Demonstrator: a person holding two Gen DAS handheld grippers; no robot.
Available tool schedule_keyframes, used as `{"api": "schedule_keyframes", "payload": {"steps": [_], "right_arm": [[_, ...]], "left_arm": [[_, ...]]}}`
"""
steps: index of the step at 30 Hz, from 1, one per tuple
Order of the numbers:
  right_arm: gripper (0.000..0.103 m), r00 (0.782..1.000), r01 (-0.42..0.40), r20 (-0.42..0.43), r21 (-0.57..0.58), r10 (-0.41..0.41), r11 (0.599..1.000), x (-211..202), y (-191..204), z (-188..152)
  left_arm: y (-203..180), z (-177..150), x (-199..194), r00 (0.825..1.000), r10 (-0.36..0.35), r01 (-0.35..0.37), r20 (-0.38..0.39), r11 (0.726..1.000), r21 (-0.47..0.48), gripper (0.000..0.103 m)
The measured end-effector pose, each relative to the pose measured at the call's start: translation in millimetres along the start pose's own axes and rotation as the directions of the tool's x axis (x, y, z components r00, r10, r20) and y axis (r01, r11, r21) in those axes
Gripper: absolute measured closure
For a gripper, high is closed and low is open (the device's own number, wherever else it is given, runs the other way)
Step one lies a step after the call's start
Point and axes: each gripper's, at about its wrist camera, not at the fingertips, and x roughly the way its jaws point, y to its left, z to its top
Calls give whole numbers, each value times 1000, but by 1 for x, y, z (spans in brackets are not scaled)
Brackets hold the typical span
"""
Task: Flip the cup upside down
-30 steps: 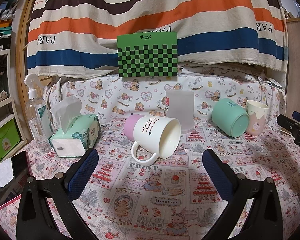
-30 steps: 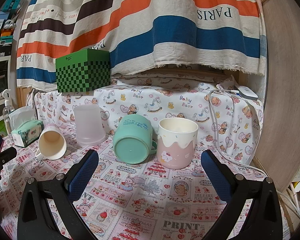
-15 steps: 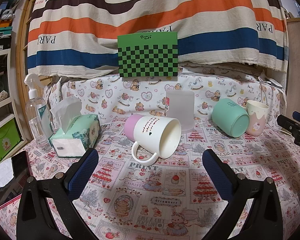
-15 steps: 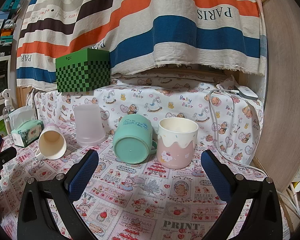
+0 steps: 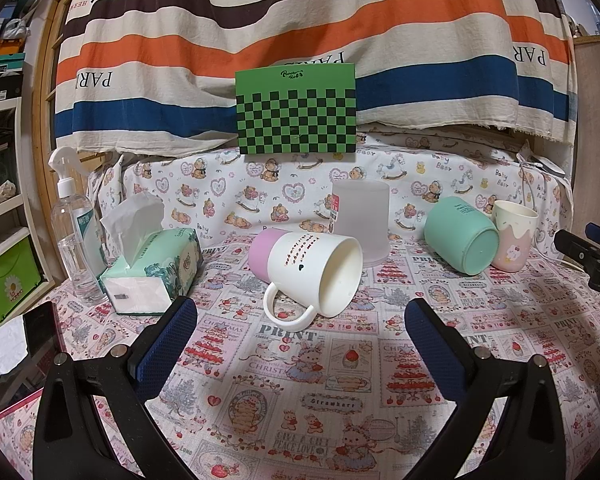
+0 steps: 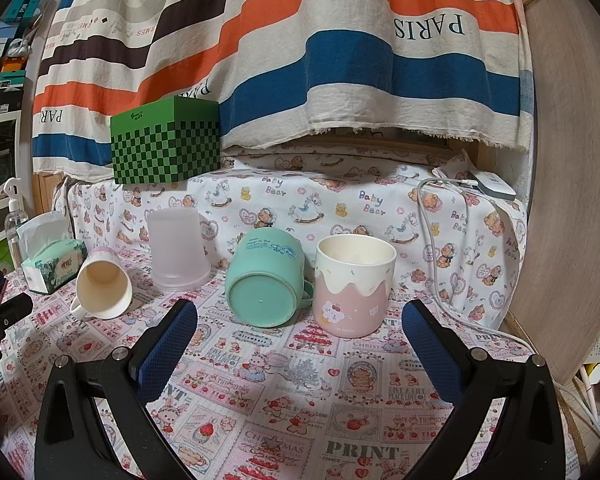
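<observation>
A white and lilac mug lies on its side, mouth toward me, handle down; it also shows in the right wrist view. A teal mug lies on its side, base toward the right wrist camera, also seen in the left wrist view. A pink and cream cup stands upright beside it. A frosted plastic cup stands upside down. My left gripper is open, short of the white mug. My right gripper is open, short of the teal and pink cups.
A tissue pack and a spray bottle stand at the left. A green checkered box sits on the raised ledge behind. A white cable and a charger lie at the right. A wooden panel bounds the right side.
</observation>
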Motion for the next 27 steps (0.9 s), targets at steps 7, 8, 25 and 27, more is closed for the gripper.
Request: {"api": "schedule_keyframes", "payload": {"steps": [7, 8, 25, 27], "right_arm": [[0, 1000, 1, 0, 0, -1, 1000, 0, 0, 0], [0, 1000, 1, -1, 0, -1, 1000, 0, 0, 0], [0, 996, -76, -46, 139, 83, 987, -6, -17, 34], [0, 992, -78, -88, 140, 91, 987, 2, -16, 45]], "left_arm": [[0, 0, 0, 1000, 0, 0, 0, 1000, 1, 0], [0, 0, 0, 1000, 0, 0, -1, 1000, 0, 0], [6, 1, -1, 1000, 24, -24, -11, 1000, -16, 0], [6, 2, -1, 1000, 28, -28, -11, 999, -19, 0]]}}
